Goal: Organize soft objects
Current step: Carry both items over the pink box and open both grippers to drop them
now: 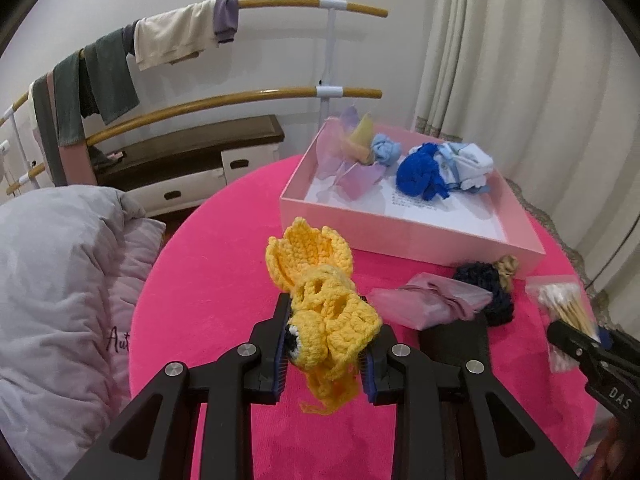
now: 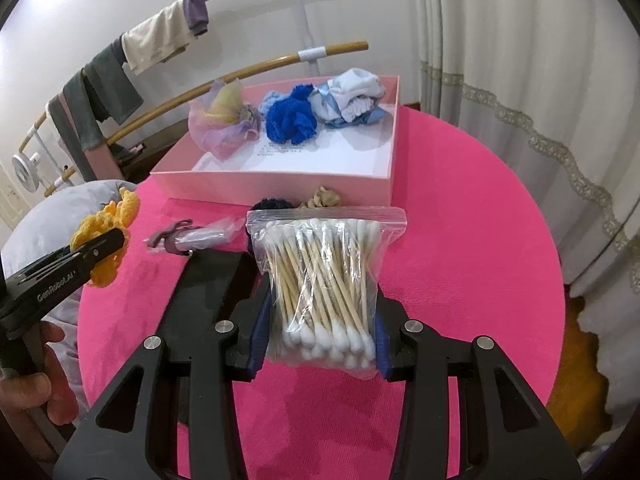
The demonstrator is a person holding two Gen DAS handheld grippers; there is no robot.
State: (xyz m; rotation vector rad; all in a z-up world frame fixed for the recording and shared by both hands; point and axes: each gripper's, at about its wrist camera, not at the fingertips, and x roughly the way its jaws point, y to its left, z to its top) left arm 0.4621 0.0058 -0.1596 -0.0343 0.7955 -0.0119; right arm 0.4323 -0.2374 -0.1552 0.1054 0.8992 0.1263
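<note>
My left gripper point(image 1: 325, 344) is shut on a yellow crochet toy point(image 1: 320, 280) and holds it above the pink round table point(image 1: 208, 300); the toy also shows in the right wrist view point(image 2: 106, 232). My right gripper point(image 2: 320, 328) is shut on a clear bag of cotton swabs point(image 2: 320, 276), also seen in the left wrist view point(image 1: 564, 308). The pink box point(image 1: 404, 228) at the back holds a pastel tulle piece point(image 1: 352, 156), a dark blue scrunchie point(image 1: 420, 176) and light blue cloth point(image 1: 468, 164).
A bagged mauve item point(image 1: 428, 304), a navy scrunchie point(image 1: 488, 284), a tan scrunchie point(image 1: 506, 266) and a flat black object point(image 2: 212, 280) lie on the table before the box. A grey pillow point(image 1: 60, 300) is left, a towel rack point(image 1: 192, 40) behind, curtains point(image 2: 520, 80) right.
</note>
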